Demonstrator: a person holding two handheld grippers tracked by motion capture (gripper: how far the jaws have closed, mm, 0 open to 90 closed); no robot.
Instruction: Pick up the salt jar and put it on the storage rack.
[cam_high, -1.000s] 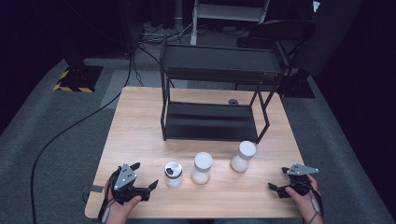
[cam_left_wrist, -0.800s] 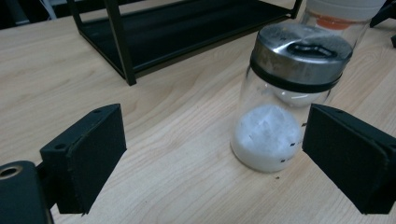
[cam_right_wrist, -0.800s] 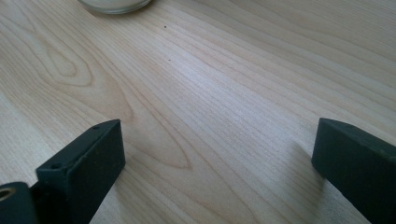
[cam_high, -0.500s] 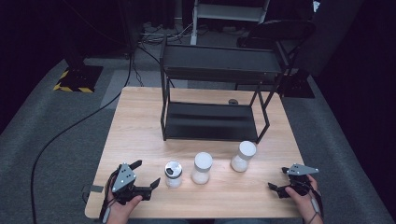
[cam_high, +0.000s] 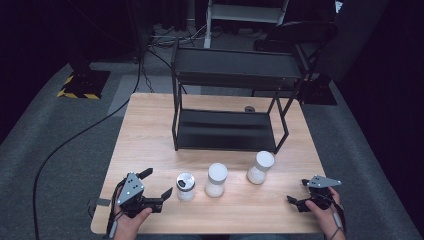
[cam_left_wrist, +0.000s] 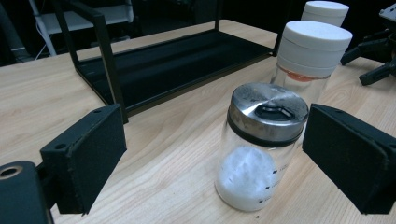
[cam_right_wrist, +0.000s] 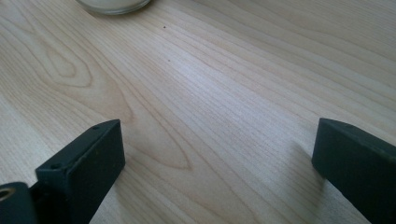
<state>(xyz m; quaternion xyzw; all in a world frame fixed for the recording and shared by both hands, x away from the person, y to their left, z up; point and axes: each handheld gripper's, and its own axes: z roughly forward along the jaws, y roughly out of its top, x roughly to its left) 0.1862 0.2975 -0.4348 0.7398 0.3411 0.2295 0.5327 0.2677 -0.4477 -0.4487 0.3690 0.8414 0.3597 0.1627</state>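
Observation:
Three jars stand in a row on the wooden table (cam_high: 150, 130): a clear jar with a metal lid (cam_high: 185, 186) and two white-lidded jars (cam_high: 216, 179) (cam_high: 260, 167). All hold white powder. My left gripper (cam_high: 157, 182) lies just left of the metal-lid jar, open. In the left gripper view the metal-lid jar (cam_left_wrist: 261, 144) stands a little ahead of the open left gripper (cam_left_wrist: 217, 149), nearer the right jaw and untouched. My right gripper (cam_high: 296, 191) rests open near the table's front right, with bare wood under the right gripper (cam_right_wrist: 219, 158).
A black two-level rack (cam_high: 227, 127) stands behind the jars at the middle of the table, its lower tray (cam_left_wrist: 173, 60) bare. A small dark round object (cam_high: 249, 109) lies behind the rack. A jar's base (cam_right_wrist: 112, 4) is at the top of the right gripper view.

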